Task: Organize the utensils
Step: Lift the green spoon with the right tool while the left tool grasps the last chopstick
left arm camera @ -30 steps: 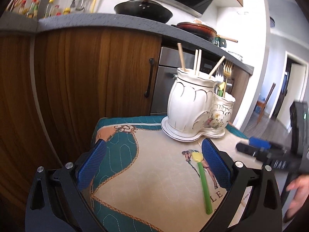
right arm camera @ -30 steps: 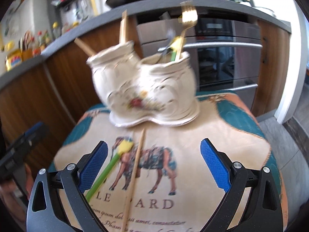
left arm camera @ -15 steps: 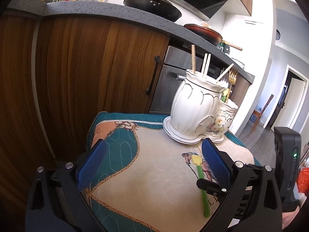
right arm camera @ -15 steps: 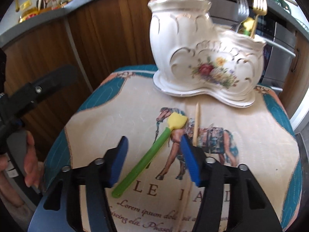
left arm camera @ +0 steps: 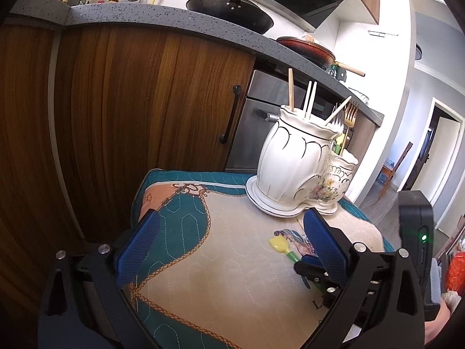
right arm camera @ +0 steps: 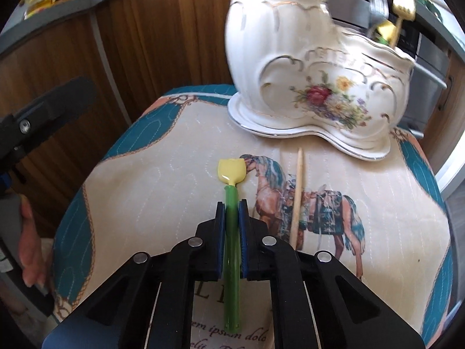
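Open cloth on the left, crowded on the right

The quilted mat [left arm camera: 203, 276] lies bare toward the cabinet side; the ceramic holder [right arm camera: 319, 87] (sticks and forks jutting up) blocks the far edge, and a loose chopstick [right arm camera: 298, 197] lies just before it.

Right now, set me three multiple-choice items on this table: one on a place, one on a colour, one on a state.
1. The loose chopstick lies:
A. inside the holder
B. on the mat, right of the spatula
C. on the floor

2. The spatula has:
A. a red head and blue handle
B. a black head and white handle
C. a yellow head and green handle

3. The right gripper is:
A. shut on the spatula's handle
B. wide open above the mat
C. holding a fork

Answers: B, it rests on the mat beside the spatula; C, the colours show plainly; A, both pads press the handle.
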Demonstrator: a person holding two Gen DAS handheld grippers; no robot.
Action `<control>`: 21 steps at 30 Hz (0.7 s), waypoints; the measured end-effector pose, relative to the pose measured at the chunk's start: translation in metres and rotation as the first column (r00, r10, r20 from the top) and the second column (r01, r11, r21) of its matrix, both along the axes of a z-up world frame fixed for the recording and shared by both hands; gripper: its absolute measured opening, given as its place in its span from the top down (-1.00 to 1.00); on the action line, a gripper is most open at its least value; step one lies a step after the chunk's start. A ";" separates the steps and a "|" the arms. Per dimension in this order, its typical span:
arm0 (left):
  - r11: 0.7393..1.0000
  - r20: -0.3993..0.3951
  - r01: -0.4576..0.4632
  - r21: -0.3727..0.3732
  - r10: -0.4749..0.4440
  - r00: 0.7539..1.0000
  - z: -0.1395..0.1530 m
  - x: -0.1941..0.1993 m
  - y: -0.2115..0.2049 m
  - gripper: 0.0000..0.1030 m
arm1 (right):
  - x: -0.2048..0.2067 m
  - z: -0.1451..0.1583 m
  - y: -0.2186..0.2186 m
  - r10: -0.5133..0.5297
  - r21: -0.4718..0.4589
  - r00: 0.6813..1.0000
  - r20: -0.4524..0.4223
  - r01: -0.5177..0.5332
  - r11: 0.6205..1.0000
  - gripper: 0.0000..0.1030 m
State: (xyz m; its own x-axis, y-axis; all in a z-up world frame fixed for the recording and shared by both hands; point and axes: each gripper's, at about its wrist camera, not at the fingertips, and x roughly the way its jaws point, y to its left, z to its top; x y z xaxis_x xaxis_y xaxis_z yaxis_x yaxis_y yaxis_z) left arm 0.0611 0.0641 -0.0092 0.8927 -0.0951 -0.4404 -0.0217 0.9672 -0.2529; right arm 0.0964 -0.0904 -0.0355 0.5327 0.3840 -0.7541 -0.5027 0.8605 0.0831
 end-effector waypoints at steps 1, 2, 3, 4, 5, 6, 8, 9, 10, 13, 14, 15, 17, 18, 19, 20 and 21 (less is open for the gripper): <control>1.000 0.001 -0.003 0.000 0.003 1.000 0.000 0.000 0.000 -0.89 | -0.001 0.003 -0.005 0.001 0.032 1.000 0.001 -0.001 0.999 0.80; 1.000 0.002 -0.006 0.000 0.006 1.000 0.000 -0.001 0.000 -0.89 | -0.003 0.006 -0.008 0.001 0.043 1.000 0.000 -0.001 0.999 0.80; 1.000 0.002 -0.013 0.003 0.013 1.000 0.001 -0.001 0.000 -0.89 | -0.005 0.010 -0.011 0.001 0.057 1.000 0.007 -0.001 0.998 0.80; 1.000 0.002 -0.019 0.007 0.019 1.000 0.001 -0.001 0.000 -0.89 | -0.008 0.016 -0.018 -0.003 0.073 1.000 0.021 0.002 0.997 0.80; 1.000 0.002 -0.024 0.013 0.024 1.000 0.001 -0.001 -0.002 -0.89 | -0.010 0.020 -0.023 -0.007 0.082 1.000 0.028 0.004 0.997 0.80; 1.000 0.000 -0.022 0.018 0.022 1.000 0.002 0.000 -0.004 -0.89 | -0.012 0.025 -0.031 -0.013 0.095 0.999 0.036 0.010 0.995 0.80; 0.999 -0.009 -0.004 0.033 0.004 1.000 0.004 0.000 -0.013 -0.89 | -0.013 0.033 -0.049 -0.040 0.110 0.998 0.054 0.034 0.993 0.80; 0.999 -0.011 0.008 0.040 -0.007 1.000 0.004 -0.001 -0.018 -0.89 | -0.013 0.036 -0.057 -0.053 0.113 0.997 0.060 0.046 0.993 0.80; 0.998 -0.017 0.027 0.051 -0.026 1.000 0.005 -0.001 -0.026 -0.89 | -0.011 0.039 -0.067 -0.074 0.112 0.995 0.070 0.066 0.991 0.80; 0.992 -0.061 0.086 0.093 -0.081 0.995 0.004 0.004 -0.054 -0.89 | -0.002 0.041 -0.091 -0.127 0.120 0.989 0.070 0.118 0.986 0.80; 0.988 -0.086 0.106 0.111 -0.097 0.992 0.002 0.008 -0.065 -0.89 | 0.002 0.041 -0.100 -0.146 0.128 0.987 0.063 0.137 0.982 0.80; 0.984 -0.114 0.128 0.125 -0.114 0.987 -0.001 0.011 -0.077 -0.89 | 0.005 0.040 -0.108 -0.159 0.132 0.985 0.060 0.150 0.980 0.80; 0.978 -0.163 0.160 0.135 -0.137 0.977 -0.007 0.018 -0.095 -0.89 | 0.009 0.038 -0.113 -0.174 0.137 0.983 0.054 0.166 0.977 0.80; 0.976 -0.186 0.170 0.139 -0.143 0.972 -0.012 0.022 -0.103 -0.88 | 0.011 0.037 -0.114 -0.178 0.139 0.983 0.052 0.170 0.976 0.80; 0.972 -0.214 0.184 0.144 -0.151 0.965 -0.016 0.027 -0.113 -0.87 | 0.011 0.036 -0.115 -0.180 0.138 0.982 0.051 0.172 0.975 0.80; 0.968 -0.240 0.199 0.151 -0.160 0.958 -0.020 0.032 -0.120 -0.86 | 0.011 0.036 -0.116 -0.182 0.135 0.982 0.055 0.173 0.976 0.80; 0.964 -0.265 0.211 0.162 -0.164 0.950 -0.024 0.036 -0.126 -0.80 | 0.009 0.037 -0.119 -0.181 0.134 0.982 0.059 0.172 0.976 0.80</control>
